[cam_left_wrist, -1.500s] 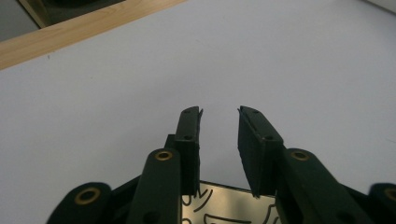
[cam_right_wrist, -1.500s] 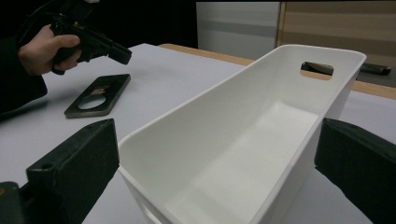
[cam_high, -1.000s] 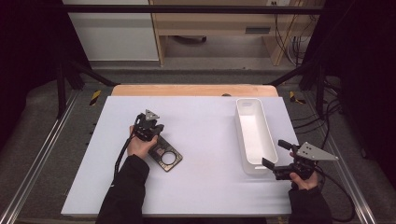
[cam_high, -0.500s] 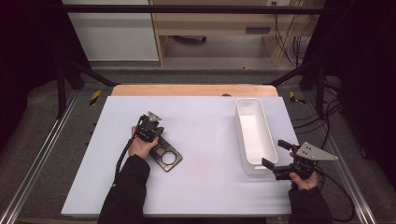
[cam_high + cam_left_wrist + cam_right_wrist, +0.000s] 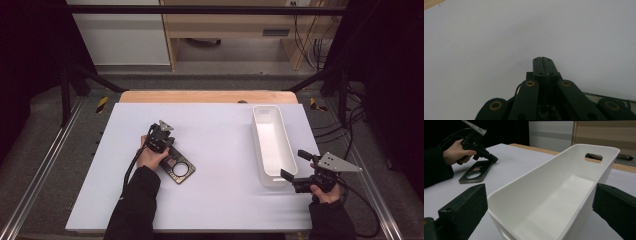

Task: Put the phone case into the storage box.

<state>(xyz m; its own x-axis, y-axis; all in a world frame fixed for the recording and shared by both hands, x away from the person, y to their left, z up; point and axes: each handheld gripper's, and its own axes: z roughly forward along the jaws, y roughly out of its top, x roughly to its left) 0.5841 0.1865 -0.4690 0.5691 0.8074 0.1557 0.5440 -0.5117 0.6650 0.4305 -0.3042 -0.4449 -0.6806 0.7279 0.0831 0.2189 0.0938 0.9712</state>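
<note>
While the left gripper [image 5: 159,136] rested tip-down at the far end of the dark metal plate [image 5: 176,169] on the white table [image 5: 220,200], its jaws were pressed together, clamping nothing. Well apart, the right gripper [image 5: 292,166] stood wide, straddling the near end of the white bin [image 5: 272,145].

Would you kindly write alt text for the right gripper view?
A long white bin sits between the right gripper's open black jaws. Beyond it, a hand holds the left gripper against a dark flat plate on the white table.
</note>
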